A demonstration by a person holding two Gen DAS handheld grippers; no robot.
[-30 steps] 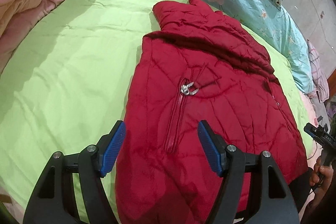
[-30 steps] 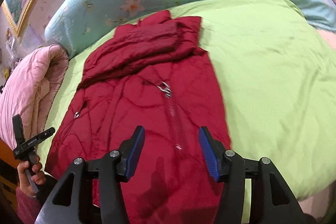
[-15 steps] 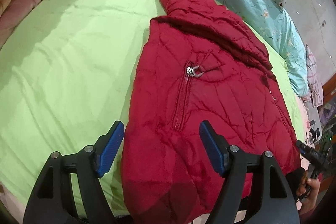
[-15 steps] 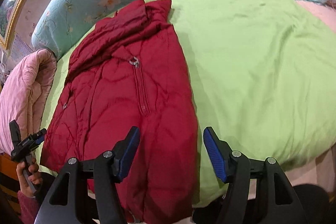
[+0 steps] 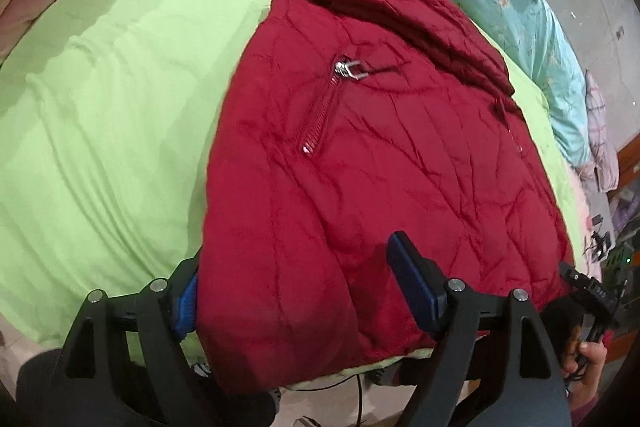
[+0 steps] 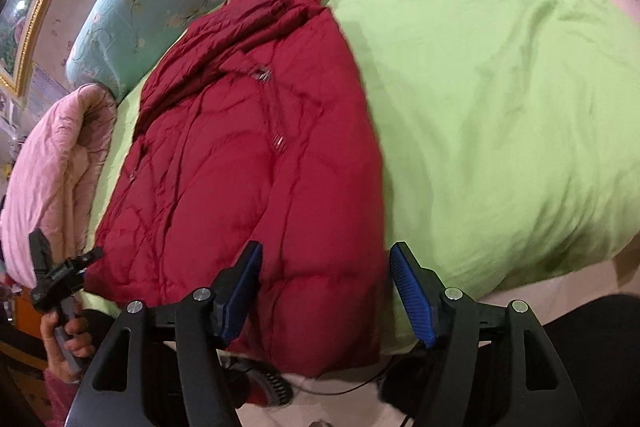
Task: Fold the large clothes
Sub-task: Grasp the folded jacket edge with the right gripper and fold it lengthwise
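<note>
- Both grippers, left gripper (image 5: 294, 291) and right gripper (image 6: 326, 293), are held wide, empty, astride the hem corners.
- A red jacket (image 5: 380, 155) is spread on the bed (image 5: 100, 107).
- Both corners should be pinched deeply, together, through all padded layers.

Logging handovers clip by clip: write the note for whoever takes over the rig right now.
Left gripper: open, astride the red jacket's hem corner, gripping nothing.
Right gripper: open, at the hem's other corner, gripping nothing.
The jacket lies zipped, front up, on the green sheet, hem hanging over the bed's near edge, a sleeve folded across the chest.
Done: spread out.
Left: probably grasp the hem corners and fold toward the collar.
</note>
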